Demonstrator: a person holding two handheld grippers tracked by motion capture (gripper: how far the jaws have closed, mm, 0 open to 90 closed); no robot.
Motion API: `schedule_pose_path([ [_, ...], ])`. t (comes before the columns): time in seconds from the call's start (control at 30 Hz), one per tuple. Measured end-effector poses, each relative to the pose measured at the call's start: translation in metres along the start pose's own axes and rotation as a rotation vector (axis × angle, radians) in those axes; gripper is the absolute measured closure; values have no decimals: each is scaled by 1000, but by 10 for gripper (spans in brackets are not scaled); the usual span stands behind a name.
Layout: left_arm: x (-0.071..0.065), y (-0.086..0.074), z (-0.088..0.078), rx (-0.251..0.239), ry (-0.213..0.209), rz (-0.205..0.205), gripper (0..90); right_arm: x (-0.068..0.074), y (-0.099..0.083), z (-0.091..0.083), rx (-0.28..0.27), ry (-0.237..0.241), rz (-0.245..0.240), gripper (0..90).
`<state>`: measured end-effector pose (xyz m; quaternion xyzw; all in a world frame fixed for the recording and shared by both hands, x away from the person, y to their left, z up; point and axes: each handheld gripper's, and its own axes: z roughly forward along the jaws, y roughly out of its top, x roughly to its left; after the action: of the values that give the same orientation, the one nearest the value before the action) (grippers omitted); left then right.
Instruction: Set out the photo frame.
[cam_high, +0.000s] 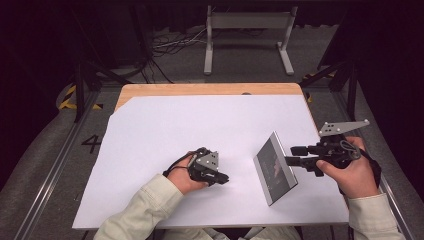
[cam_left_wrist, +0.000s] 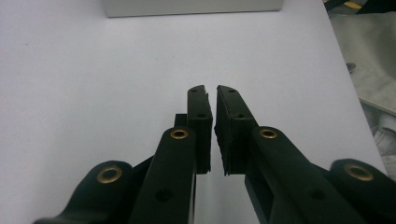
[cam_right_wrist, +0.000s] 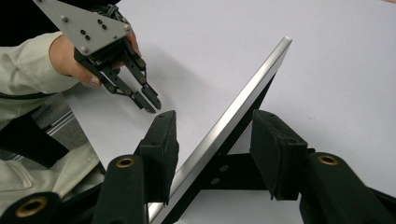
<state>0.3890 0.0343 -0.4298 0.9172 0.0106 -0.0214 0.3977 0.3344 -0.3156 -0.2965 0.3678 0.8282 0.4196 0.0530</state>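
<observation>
Tilted tablet (cam_high: 274, 169) — between open jaws

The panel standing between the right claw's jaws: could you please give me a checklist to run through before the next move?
1. Panel sits between the jaws of the right claw: ok.
2. Right claw grips the panel: not ok; the jaws stand wide and one pad is clear of it.
3. Panel is stably supported: cannot tell; it stands tilted on its lower edge on the white sheet.
4. Left claw is empty: ok; only a slim gap between the jaws, with nothing in it.
5. Left claw is clear of the panel: ok; bare sheet lies between them.
</observation>
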Motion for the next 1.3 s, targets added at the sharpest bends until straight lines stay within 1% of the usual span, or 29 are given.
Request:
schedule_pose_path([
  [0.07,1,-2,-3,-3,7,-6,839,1,0,6,8,-5,7,482],
  [0.17,2,-3,-4,-4,10,-15,838,1,-1,11,16,-6,10,474],
  [0.43,3,-4,-6,-8,17,-16,836,3,-3,25,49,-13,14,458],
  [0.6,4,-5,-6,-7,18,-22,832,3,-5,33,70,-23,17,459],
  [0.7,4,-5,-5,-7,17,-23,830,2,-6,34,82,-25,11,475],
  [0.73,4,-6,-4,-6,16,-29,830,2,-6,35,84,-19,12,498],
  [0.8,4,-6,-5,-4,16,-32,830,3,-6,35,86,-19,14,503],
  [0.83,5,-6,-5,-5,18,-27,830,3,-6,35,91,-25,17,514],
  [1.0,5,-6,-5,-7,16,-33,829,6,-5,34,100,-43,19,546],
  [1.07,5,-7,-5,-6,15,-35,829,7,-4,33,110,-60,24,586],
  [1.1,5,-7,-5,-6,15,-35,829,7,-4,33,110,-60,24,586],
  [1.17,6,-7,-5,-4,15,-38,829,8,-3,31,111,-86,19,649],
  [1.3,6,-7,-5,-10,16,-38,829,6,-2,27,104,-106,16,739],
])
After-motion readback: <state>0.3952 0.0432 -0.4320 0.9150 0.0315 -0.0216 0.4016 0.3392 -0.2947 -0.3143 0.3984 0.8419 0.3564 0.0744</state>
